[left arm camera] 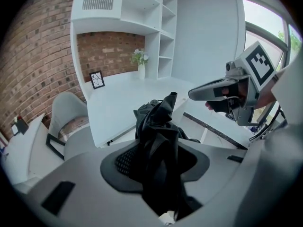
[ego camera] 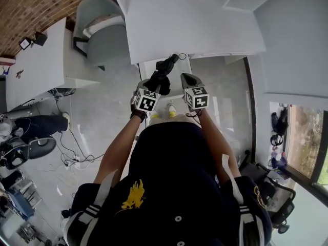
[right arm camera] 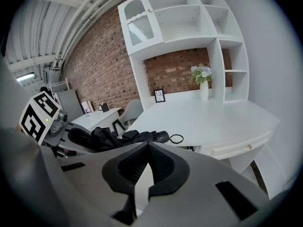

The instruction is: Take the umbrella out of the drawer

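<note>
The white desk (ego camera: 195, 24) fills my view, its drawer (ego camera: 146, 68) open below. The black folded umbrella (ego camera: 163, 73) looks lifted clear of it. It is light, with slippery fabric over a stiff shaft. My left gripper (ego camera: 152, 84) clamps it mid-length, and my right gripper (right arm camera: 149, 145) is closed, empty.

Our left forearm (ego camera: 122, 146) and right forearm (ego camera: 218, 137) reach toward 12 o'clock. Our left gripper (ego camera: 158, 81) clamps the umbrella (ego camera: 168, 64); our right gripper (ego camera: 187, 78), at its 3 o'clock, is closed and empty.
</note>
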